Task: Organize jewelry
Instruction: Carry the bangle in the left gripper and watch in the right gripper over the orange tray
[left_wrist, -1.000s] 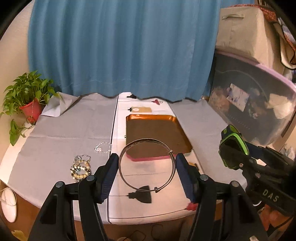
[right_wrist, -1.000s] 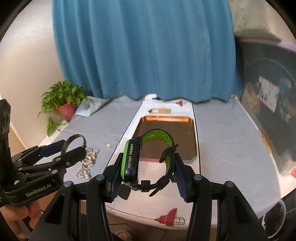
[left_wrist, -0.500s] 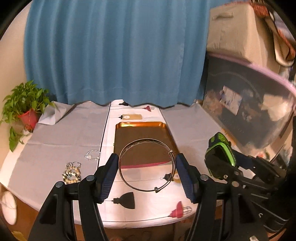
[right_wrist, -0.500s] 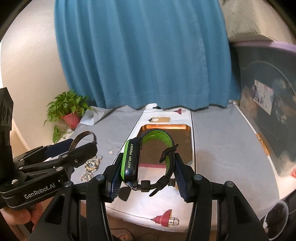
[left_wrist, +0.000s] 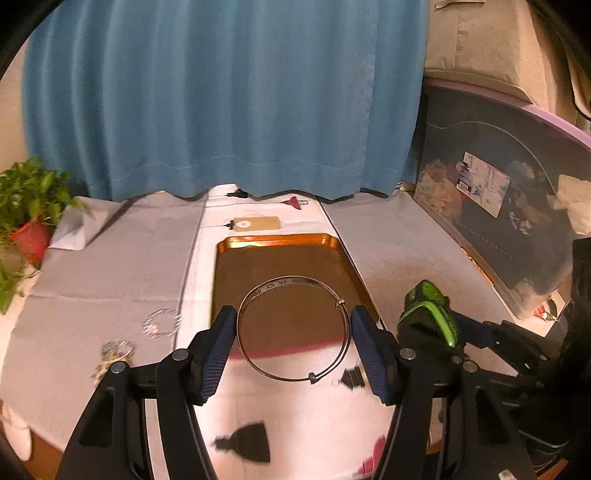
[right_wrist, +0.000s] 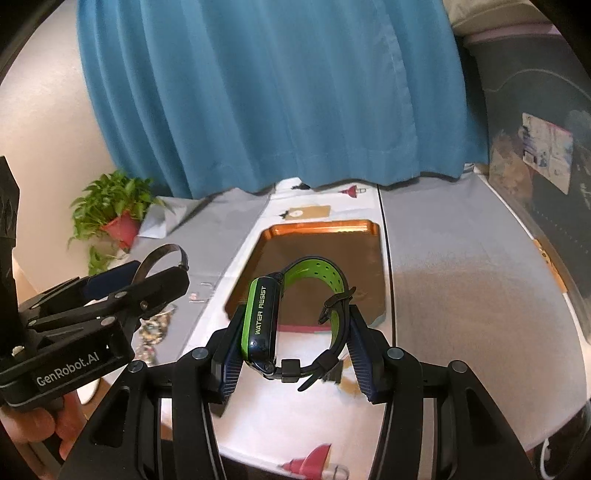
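**A:** Your left gripper (left_wrist: 293, 341) is clamped across a bangle (left_wrist: 293, 328), a thin silver wire hoop with a small slider knot, pinched only at its two sides by the ribbed blue pads (left_wrist: 216, 354). What do you think could go wrong there?

**B:** The hoop is hard, smooth and round, so it touches each pad at barely a point. Tilt your wrist or squeeze unevenly and it could pivot or spring out, I'd judge. It hangs in the lower centre of the left view, over the near edge of the tray (left_wrist: 275, 240).

**A:** And your right gripper (right_wrist: 291, 332)?

**B:** Closed on a watch (right_wrist: 264, 325): glossy black case with a green rim on the left pad, the perforated green rubber strap curving round to the right pad. Rubber gives, so the grip looks safer, but the loose strap tail near the buckle could snag on the tray lip as you lower it.

**A:** Anything further out?

**B:** The tray is shiny copper metal with a raised rim, in the middle of both views; a dropped bangle would likely bounce or roll on it. Your two grippers sit close side by side, so you might knock one against the other. More bracelets (left_wrist: 162, 323) lie on the grey cloth (left_wrist: 103, 273) at lower left, apart from the tray.
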